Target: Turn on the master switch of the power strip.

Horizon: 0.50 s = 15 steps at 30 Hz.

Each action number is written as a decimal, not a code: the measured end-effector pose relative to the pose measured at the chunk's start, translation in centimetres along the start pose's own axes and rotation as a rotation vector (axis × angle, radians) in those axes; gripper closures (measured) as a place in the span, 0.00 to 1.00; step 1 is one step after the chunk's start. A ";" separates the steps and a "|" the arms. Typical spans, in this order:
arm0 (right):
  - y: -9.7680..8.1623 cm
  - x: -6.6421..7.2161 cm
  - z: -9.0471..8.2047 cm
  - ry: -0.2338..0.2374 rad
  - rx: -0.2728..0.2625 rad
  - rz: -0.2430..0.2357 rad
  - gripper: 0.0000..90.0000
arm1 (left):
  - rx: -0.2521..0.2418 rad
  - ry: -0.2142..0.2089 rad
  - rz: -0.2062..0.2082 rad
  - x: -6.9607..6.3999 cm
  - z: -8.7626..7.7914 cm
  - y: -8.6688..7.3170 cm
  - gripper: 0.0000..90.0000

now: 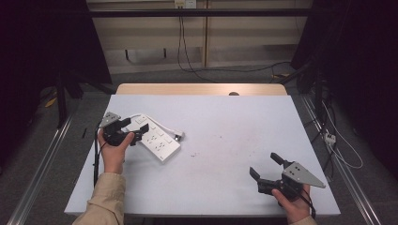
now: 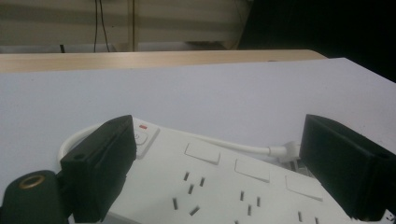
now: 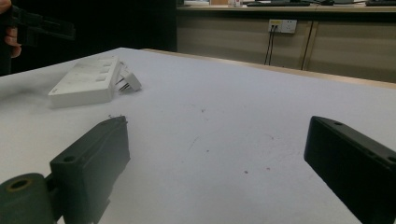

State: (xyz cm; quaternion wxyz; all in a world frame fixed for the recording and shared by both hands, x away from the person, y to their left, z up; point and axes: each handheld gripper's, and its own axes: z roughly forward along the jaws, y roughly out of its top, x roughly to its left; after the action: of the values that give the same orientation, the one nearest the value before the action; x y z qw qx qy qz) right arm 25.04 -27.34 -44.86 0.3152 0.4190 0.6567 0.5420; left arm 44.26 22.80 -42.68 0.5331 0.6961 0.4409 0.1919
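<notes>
- Left gripper (image 1: 133, 127): held in the person's left hand (image 1: 114, 149) at the table's left side, jaws spread wide and holding nothing. In the left gripper view (image 2: 215, 163) the two black jaws stand over the near end of the power strip, one to each side of it; whether they touch it cannot be told.
- Right gripper (image 1: 266, 165): held in the right hand (image 1: 293, 206) near the table's front right corner, jaws wide apart and empty, above bare table top, as the right gripper view (image 3: 215, 163) also shows.
- Power strip (image 1: 155, 138): white, lying flat and slantwise on the left part of the table, sockets and switches facing up.
- Cord (image 1: 166, 127): white, running along the strip's far side to a plug (image 1: 178, 136) just beside it.
- Table (image 1: 225, 140): pale top with a few small dark marks near its middle.
</notes>
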 end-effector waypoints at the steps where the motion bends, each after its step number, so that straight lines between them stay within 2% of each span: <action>1: 0.0 0.0 0.0 0.000 0.000 0.000 0.07 | 0.006 0.003 0.004 0.1 0.0 0.0 0.12; 9: 0.0 0.0 0.0 0.001 0.000 -0.001 0.07 | 0.006 0.017 -0.011 0.5 0.2 -0.2 0.12; 11: 0.0 0.0 0.0 0.001 0.001 -0.001 0.07 | 0.003 0.008 -0.036 0.6 0.3 -0.2 0.13; 15: 0.0 0.0 0.0 0.001 0.002 -0.002 0.07 | 0.011 0.020 -0.015 0.7 0.4 -0.2 0.15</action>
State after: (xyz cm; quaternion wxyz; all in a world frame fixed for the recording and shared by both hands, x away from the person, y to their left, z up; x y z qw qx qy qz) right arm 25.07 -27.33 -44.89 0.3149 0.4184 0.6577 0.5415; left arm 44.86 23.12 -43.12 0.5263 0.6938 0.4525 0.1921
